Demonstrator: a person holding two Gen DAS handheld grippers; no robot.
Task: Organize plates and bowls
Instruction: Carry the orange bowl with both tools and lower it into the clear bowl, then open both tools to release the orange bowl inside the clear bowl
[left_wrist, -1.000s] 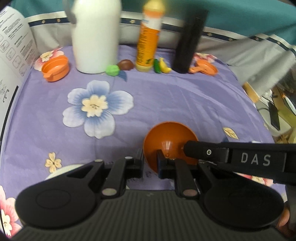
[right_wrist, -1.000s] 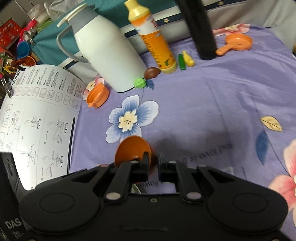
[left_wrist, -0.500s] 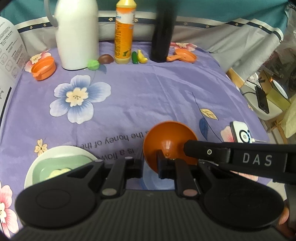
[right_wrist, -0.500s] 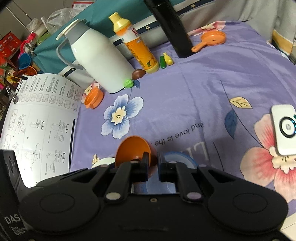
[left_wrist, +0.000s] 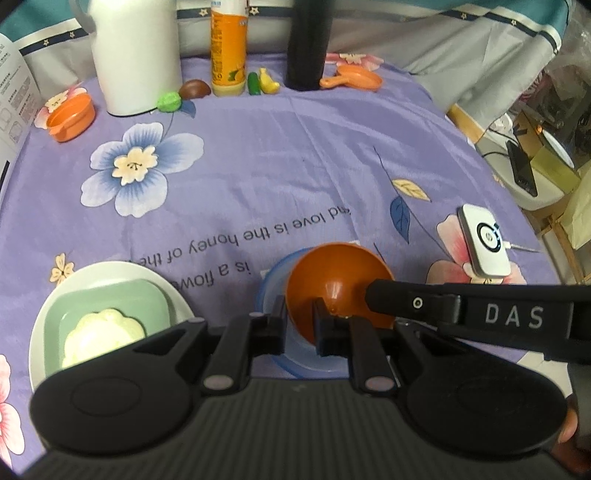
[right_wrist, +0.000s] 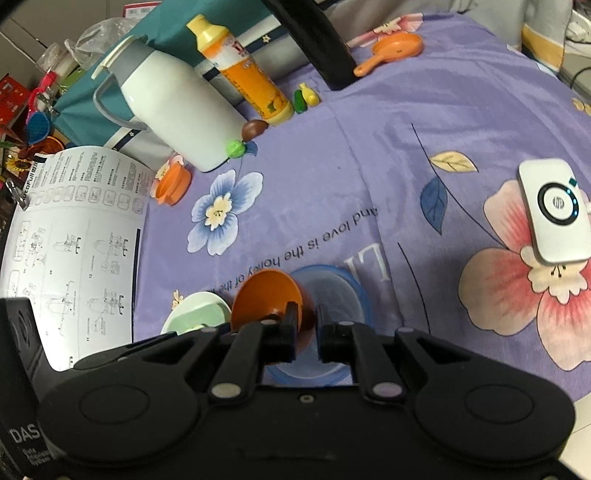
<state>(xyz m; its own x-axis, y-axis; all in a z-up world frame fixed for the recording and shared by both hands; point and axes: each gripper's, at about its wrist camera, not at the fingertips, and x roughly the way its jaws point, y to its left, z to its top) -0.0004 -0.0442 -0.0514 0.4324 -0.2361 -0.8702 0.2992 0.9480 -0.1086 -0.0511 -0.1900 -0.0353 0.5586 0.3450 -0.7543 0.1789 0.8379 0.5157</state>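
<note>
Purple flowered cloth (left_wrist: 277, 155) is spread over the bench. Both tongs are closed on one orange bowl (left_wrist: 332, 273): its near rim is pinched by the left tongs (left_wrist: 298, 325), and its right side is gripped by the right tongs (right_wrist: 306, 334), whose black body is seen reaching in level from the right in the left wrist view. The bowl is held tilted, mouth away from the left camera, above a blue plate (right_wrist: 332, 291). To the left, a green square dish (left_wrist: 110, 306) is stacked on a white plate (left_wrist: 40, 332). Farther back, a white jug (right_wrist: 177, 110) and orange bottle (right_wrist: 247, 70) are stood.
</note>
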